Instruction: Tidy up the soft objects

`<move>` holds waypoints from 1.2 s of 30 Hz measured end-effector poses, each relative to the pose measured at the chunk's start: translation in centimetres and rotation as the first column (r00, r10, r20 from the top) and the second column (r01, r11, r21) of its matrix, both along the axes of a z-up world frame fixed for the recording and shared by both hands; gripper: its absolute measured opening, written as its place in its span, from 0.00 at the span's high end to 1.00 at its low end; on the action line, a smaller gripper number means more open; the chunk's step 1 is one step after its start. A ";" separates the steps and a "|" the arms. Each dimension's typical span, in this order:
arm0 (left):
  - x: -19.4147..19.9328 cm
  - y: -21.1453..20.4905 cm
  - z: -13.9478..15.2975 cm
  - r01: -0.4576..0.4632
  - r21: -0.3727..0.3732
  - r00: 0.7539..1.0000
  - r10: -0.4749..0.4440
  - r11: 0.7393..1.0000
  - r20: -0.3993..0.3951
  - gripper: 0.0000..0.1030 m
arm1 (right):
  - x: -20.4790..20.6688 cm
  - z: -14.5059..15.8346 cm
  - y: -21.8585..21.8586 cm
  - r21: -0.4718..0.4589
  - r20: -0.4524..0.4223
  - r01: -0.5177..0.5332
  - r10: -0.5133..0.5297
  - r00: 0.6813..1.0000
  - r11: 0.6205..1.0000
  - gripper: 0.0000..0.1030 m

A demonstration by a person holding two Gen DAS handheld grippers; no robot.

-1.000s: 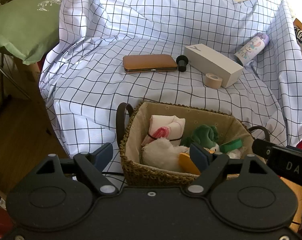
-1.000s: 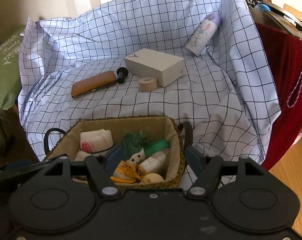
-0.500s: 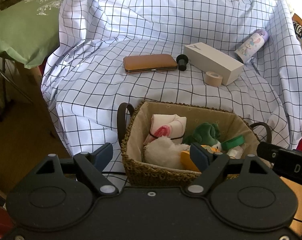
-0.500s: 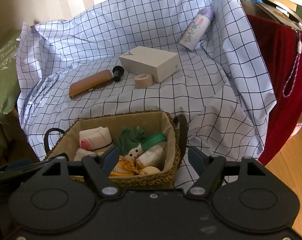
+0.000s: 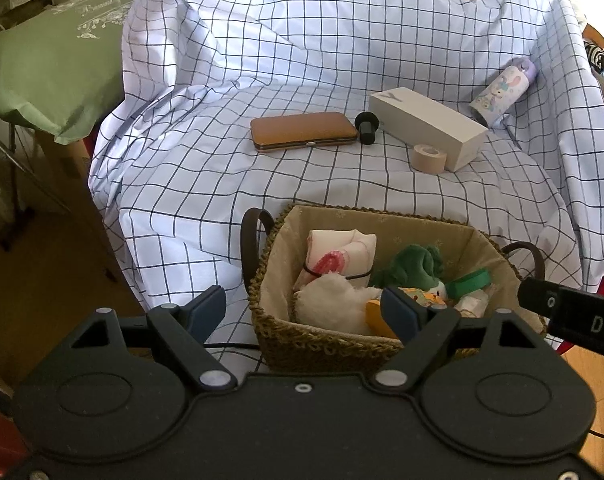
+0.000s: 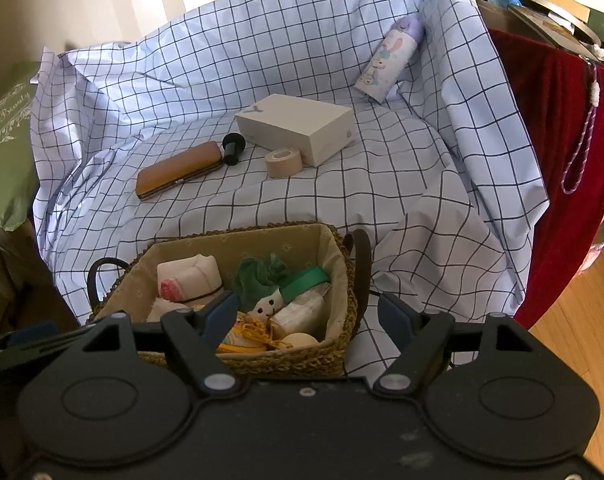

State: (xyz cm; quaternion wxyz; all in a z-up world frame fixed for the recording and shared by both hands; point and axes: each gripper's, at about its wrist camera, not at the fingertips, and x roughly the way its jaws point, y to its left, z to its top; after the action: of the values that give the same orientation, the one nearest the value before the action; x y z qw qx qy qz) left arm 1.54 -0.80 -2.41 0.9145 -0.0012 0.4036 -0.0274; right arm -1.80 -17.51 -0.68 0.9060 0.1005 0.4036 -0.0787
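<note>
A woven basket (image 5: 302, 338) with a beige lining sits on the checked sheet's near edge. It holds a rolled white cloth (image 5: 338, 252), a white plush (image 5: 334, 300), a green plush (image 5: 414, 264) and a yellow toy shoe (image 6: 245, 336). My left gripper (image 5: 302, 310) is open and straddles the basket's left wall without touching it. At the other end, my right gripper (image 6: 308, 314) has its jaws opening. The basket (image 6: 302, 360) has its right wall and handle between the fingers, and the pads do not press on them.
Further back on the checked sheet (image 5: 205, 184) lie a brown case (image 5: 302, 130), a black knob (image 5: 366, 126), a white box (image 5: 426, 128), a tape roll (image 5: 430, 158) and a pastel bottle (image 5: 502, 94). A green cushion (image 5: 41, 68) is left, a red cloth (image 6: 558, 152) right.
The right gripper's fingers have spread a little wider around the basket's right end. The basket and both hands have stayed in place.
</note>
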 end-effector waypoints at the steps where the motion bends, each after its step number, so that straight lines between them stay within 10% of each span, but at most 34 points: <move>1: 0.0 0.0 0.0 -0.002 0.000 1.000 0.002 1.000 0.000 0.21 | 0.0 0.0 0.0 -0.001 0.001 -0.001 0.001 1.000 1.000 0.25; 36: -0.9 0.9 1.0 -0.018 0.026 0.999 0.017 0.999 0.043 0.20 | -0.9 2.6 0.4 -0.034 0.045 -0.027 0.029 0.999 0.999 0.15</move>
State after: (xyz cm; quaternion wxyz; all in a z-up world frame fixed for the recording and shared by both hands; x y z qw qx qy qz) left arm 0.64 0.09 -1.44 0.9231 0.0078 0.3843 -0.0139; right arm -2.74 -17.10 1.91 0.9175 0.0814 0.3829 -0.0706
